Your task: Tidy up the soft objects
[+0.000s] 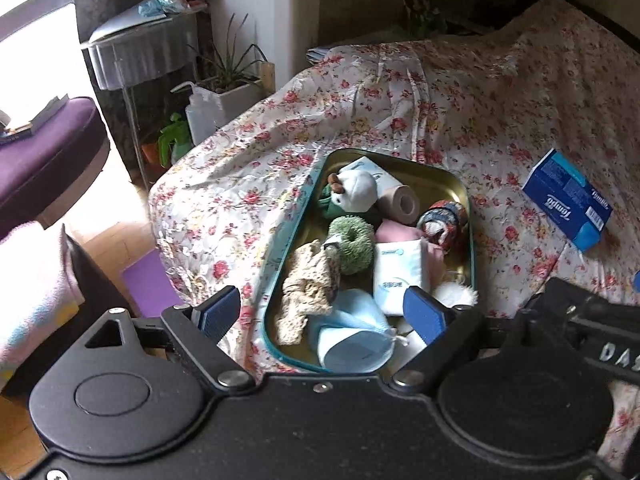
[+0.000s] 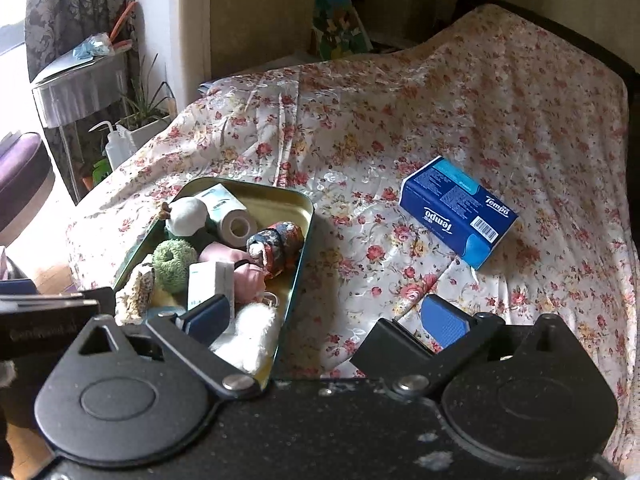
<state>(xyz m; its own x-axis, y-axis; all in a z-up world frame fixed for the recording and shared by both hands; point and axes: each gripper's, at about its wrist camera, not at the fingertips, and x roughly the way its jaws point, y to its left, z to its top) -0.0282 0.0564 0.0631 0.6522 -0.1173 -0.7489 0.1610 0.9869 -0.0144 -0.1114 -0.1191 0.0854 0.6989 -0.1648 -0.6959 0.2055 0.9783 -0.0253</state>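
A gold tin tray (image 1: 466, 200) (image 2: 304, 216) with a teal rim lies on the flowered bedspread and holds several soft things: a white plush (image 1: 356, 192), a green ring scrubber (image 1: 352, 240), a crocheted cloth (image 1: 308, 296), a light blue pouch (image 1: 352, 332), a bandage roll (image 2: 238, 226), a patterned fabric roll (image 2: 276, 248) and a white fluffy piece (image 2: 252, 332). My left gripper (image 1: 322, 312) hangs open over the tray's near end, nothing between its pads. My right gripper (image 2: 326, 318) stands wide open beside the tray's right rim, empty. A blue Tempo tissue pack (image 2: 458, 210) (image 1: 568, 200) lies apart on the bedspread.
The flowered bedspread (image 2: 400, 120) rises to a covered hump at the back right. Left of the bed stand a potted plant (image 1: 228, 76), a white squeeze bottle (image 1: 200, 116), a side table (image 1: 140, 52) and a purple seat (image 1: 44, 148). A purple mat (image 1: 150, 284) lies on the floor.
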